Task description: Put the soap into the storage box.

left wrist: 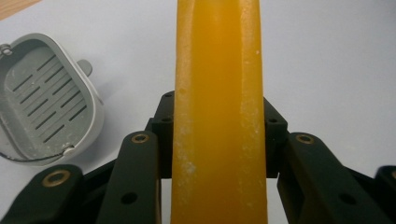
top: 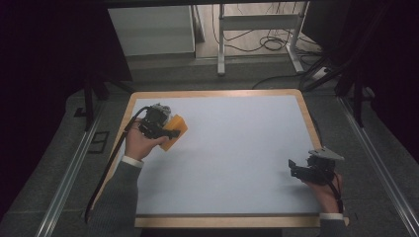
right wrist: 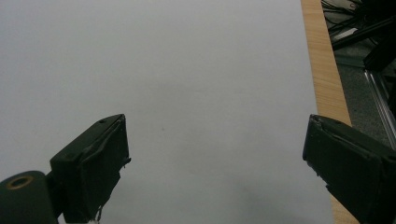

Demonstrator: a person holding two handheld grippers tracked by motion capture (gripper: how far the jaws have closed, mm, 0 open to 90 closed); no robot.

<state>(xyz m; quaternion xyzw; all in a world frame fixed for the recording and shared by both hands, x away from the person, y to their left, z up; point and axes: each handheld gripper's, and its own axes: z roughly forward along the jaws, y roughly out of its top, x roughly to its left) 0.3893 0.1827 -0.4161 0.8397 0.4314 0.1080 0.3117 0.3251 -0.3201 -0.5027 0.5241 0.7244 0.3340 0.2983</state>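
Observation:
A long orange bar (top: 174, 131), like a block of soap, is clamped between the jaws of my left gripper (top: 168, 132) at the table's far left. In the left gripper view the orange bar (left wrist: 218, 56) runs up the middle, and the left gripper (left wrist: 218, 108) is shut on both its sides. A grey slotted dish (left wrist: 42, 100) lies empty on the white surface just left of the bar. My right gripper (top: 295, 169) rests near the table's front right, held by a hand. In its own view the right gripper (right wrist: 217, 135) stands open over bare white surface.
The table is a white sheet with a wooden rim (top: 212, 93); that rim (right wrist: 324, 79) runs close along the right gripper's side. Beyond the table stand a white frame's legs (top: 221, 49) and cables on the floor. Metal rails (top: 69, 173) flank the table.

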